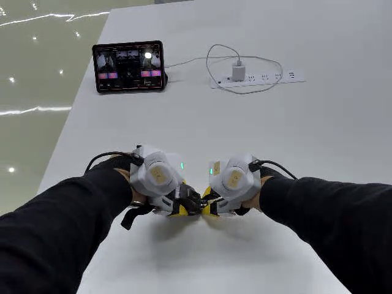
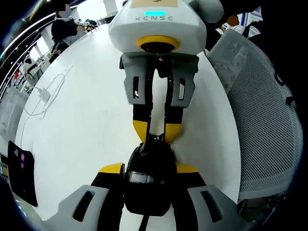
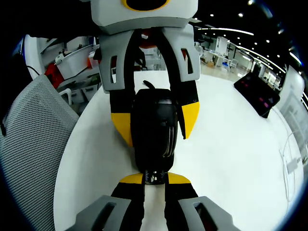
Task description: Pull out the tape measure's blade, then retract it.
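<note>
The tape measure [image 2: 147, 185] is a black case, gripped across its sides by my left gripper [image 2: 149, 168], which is shut on it. In the right gripper view the case [image 3: 154, 127] faces me, and my right gripper [image 3: 155, 179] is shut on the small blade tip [image 3: 154, 177] at its mouth. Almost no blade is drawn out. In the head view the left gripper [image 1: 184, 205] and right gripper [image 1: 208, 205] meet nose to nose low over the white table [image 1: 294, 135], with the case mostly hidden between them.
A tablet [image 1: 129, 66] with a lit screen stands at the far left of the table. A power strip [image 1: 257, 78] with a charger and a looped white cable lies at the far middle. A grey mesh chair [image 2: 260, 110] stands beside the table's near edge.
</note>
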